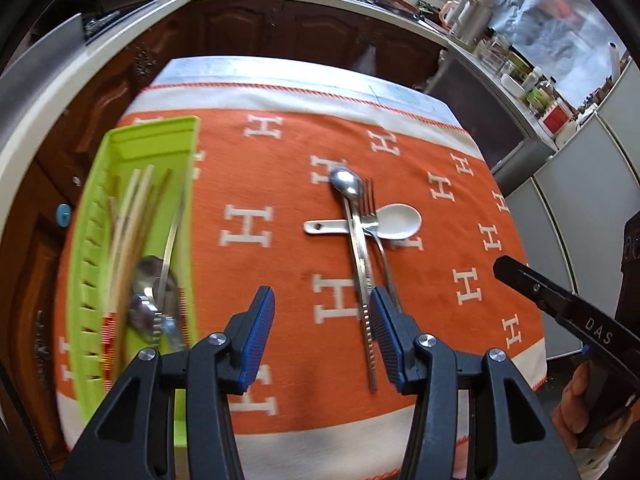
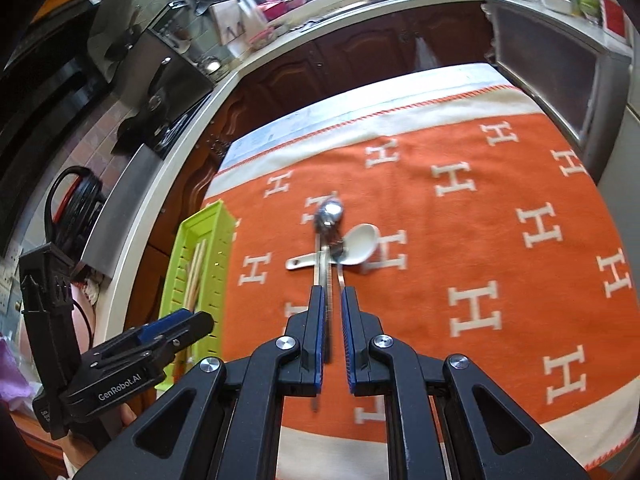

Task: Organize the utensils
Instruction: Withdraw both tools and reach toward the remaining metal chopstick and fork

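Green tray (image 1: pixel 96 216) contents clear only from left wrist; left claw (image 1: pixel 322 344) released, right claw (image 2: pixel 332 340) clenched, empty.

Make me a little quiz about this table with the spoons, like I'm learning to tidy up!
1. True or false: the white ceramic spoon lies inside the green tray.
2. Which of these is already in the green tray? A) chopsticks B) cups C) plates
3. Fill in: the letter woven all over the orange cloth is ___.

Key: 1 false, it lies on the cloth under the metal spoon and the fork; 2 A; 3 H.
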### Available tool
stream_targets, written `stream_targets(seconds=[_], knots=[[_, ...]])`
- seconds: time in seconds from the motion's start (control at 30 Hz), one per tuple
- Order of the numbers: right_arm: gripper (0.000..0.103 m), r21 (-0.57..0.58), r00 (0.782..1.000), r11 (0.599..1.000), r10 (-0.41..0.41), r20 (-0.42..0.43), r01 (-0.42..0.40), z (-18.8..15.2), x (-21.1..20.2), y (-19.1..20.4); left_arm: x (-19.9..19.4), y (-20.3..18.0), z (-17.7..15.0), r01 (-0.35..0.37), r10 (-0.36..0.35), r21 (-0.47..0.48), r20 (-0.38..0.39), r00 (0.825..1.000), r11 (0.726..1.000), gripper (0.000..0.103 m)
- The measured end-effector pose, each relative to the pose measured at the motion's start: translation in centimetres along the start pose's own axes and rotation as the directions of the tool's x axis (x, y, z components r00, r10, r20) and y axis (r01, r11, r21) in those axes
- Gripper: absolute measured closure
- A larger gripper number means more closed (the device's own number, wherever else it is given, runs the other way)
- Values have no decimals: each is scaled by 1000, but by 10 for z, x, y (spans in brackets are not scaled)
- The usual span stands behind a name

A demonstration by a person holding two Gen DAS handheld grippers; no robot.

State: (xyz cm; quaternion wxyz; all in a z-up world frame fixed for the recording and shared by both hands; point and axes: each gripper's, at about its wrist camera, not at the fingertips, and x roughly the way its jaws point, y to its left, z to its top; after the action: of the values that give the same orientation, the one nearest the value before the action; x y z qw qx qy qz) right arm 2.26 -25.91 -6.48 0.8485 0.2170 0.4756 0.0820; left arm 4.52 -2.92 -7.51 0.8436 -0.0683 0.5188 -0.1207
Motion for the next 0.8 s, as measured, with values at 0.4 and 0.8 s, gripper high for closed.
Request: stream_targets(seconds=[0.4, 0.8], knots=[[94, 29, 998, 999, -25, -63, 26, -25, 39, -37, 68, -35, -8, -34, 43, 108, -84, 996, 994, 55], [94, 3, 994, 1000, -13, -109, 14, -31, 73, -39, 95, -31, -10, -98, 111, 135, -92, 990, 986, 82]])
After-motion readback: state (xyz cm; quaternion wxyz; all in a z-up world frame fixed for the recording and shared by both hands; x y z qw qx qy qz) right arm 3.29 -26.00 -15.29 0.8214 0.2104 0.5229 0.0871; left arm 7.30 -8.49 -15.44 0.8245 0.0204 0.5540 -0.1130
